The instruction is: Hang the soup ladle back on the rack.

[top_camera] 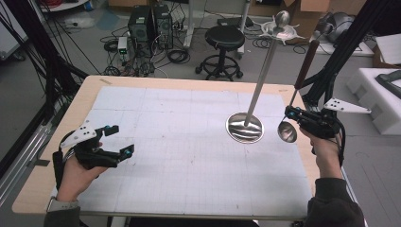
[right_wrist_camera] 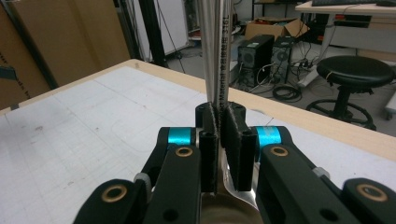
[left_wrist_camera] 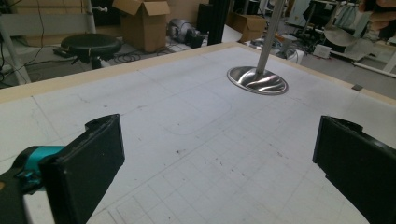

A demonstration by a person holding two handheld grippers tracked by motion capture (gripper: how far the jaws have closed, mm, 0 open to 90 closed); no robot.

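A steel ladle (top_camera: 287, 131) with a brown wooden handle hangs bowl-down over the table's right side, and my right gripper (top_camera: 291, 113) is shut on its thin metal shaft. In the right gripper view the shaft (right_wrist_camera: 218, 51) rises between the pads of my right gripper (right_wrist_camera: 219, 135), with the bowl just below them. A steel stand (top_camera: 244, 127) with a round base and a tall pole topped by hooks is just left of the ladle. My left gripper (top_camera: 118, 140) rests at the table's left, jaws wide open and empty. Beyond my left gripper (left_wrist_camera: 219, 163) lies the stand base (left_wrist_camera: 257, 80).
A white gridded mat (top_camera: 189, 142) covers most of the wooden table. Past the far edge are a black stool (top_camera: 224, 40) and computer towers (top_camera: 149, 23) among cables. White foam blocks (top_camera: 378, 94) sit off the right edge. Black frame poles flank both sides.
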